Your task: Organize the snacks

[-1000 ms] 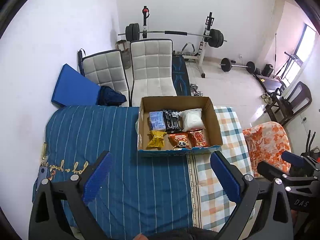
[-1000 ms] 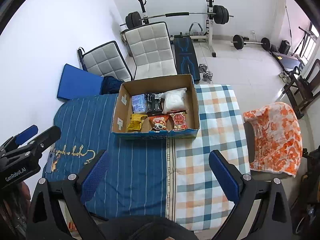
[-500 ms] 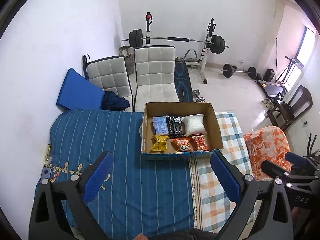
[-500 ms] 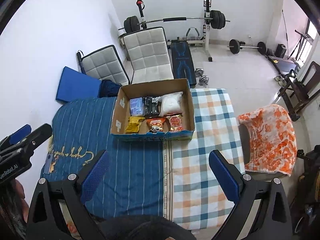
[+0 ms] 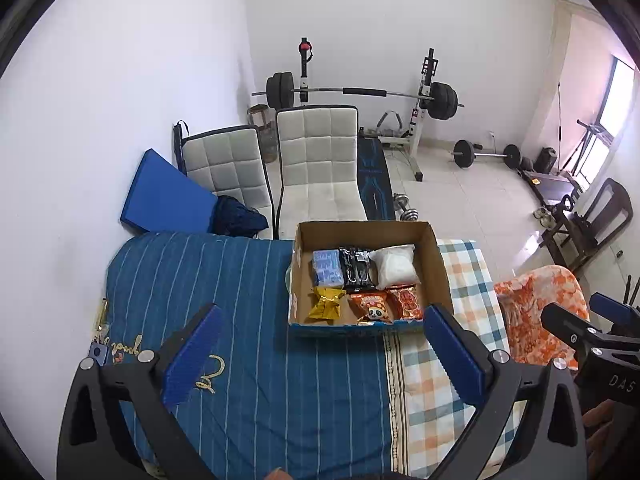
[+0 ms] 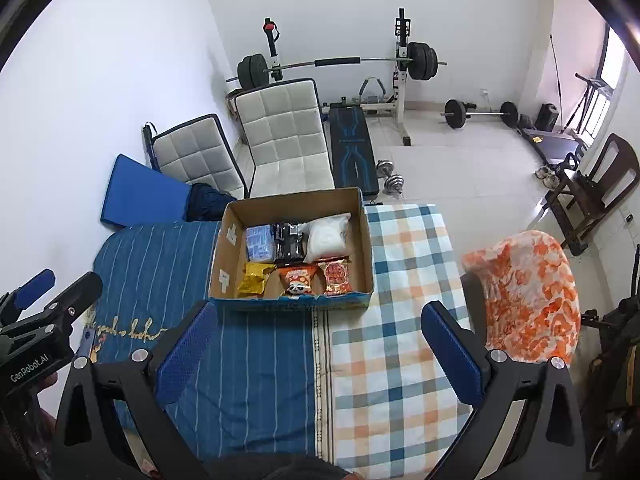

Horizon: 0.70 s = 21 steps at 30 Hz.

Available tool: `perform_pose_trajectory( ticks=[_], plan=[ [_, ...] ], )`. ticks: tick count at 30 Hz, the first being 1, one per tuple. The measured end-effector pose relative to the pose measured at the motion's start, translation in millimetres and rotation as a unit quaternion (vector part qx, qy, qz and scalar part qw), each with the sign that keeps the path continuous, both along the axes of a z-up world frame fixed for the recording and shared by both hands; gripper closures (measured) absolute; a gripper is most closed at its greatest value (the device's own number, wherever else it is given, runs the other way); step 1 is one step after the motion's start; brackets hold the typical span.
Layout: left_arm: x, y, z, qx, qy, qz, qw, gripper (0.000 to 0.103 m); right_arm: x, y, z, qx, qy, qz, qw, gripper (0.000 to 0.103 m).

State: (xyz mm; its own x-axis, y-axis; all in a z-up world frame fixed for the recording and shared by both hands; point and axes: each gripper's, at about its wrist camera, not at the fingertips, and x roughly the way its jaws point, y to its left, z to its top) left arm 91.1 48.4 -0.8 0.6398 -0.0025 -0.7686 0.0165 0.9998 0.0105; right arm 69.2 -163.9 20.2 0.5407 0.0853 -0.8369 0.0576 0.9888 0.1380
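Note:
A cardboard box [image 5: 440,264] [image 6: 366,236] sits on the cloth-covered table. Inside lie a blue packet [image 5: 327,267] [image 6: 258,243], a black packet [image 5: 356,269], a white bag [image 5: 395,266] [image 6: 326,237], a gold packet [image 5: 326,303] [image 6: 253,280], an orange panda bag [image 5: 372,307] [image 6: 297,280] and a red packet [image 5: 407,301] [image 6: 337,276]. My left gripper [image 5: 320,344] hovers open, well above and in front of the box, holding nothing. My right gripper [image 6: 316,340] is likewise open and empty, high above the table's front half.
The table carries a blue striped cloth [image 5: 224,280] and a checked cloth [image 6: 404,280]. Two white padded chairs [image 5: 316,160] stand behind it, an orange-covered chair [image 6: 536,292] to the right. A barbell rack [image 6: 340,62], bench and dumbbells fill the room beyond.
Both grippers have risen and drawn back from the table, so the box looks smaller and lower in each view. Both stay open and the snacks have not moved.

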Motion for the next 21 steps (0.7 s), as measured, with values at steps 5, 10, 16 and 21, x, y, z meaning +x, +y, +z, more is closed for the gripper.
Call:
perform_pose_trajectory(
  ticks=[5,10,16,21],
  plan=[
    [1,0,4,0.0,-0.008,0.003,1.0,0.0,2,-1,4,-0.003,-0.006,-0.002,1.0,0.0],
    [1,0,4,0.001,-0.01,0.004,0.9999,0.0,1,0,8,-0.008,-0.015,-0.002,1.0,0.0],
    [1,-1,5,0.003,-0.01,0.007,0.9999,0.0,0,0,9,-0.009,-0.016,-0.001,1.0,0.0],
    [1,-3,6,0.002,-0.009,0.007,0.9999,0.0,0,0,12,-0.012,-0.018,0.0,1.0,0.0]
  ],
)
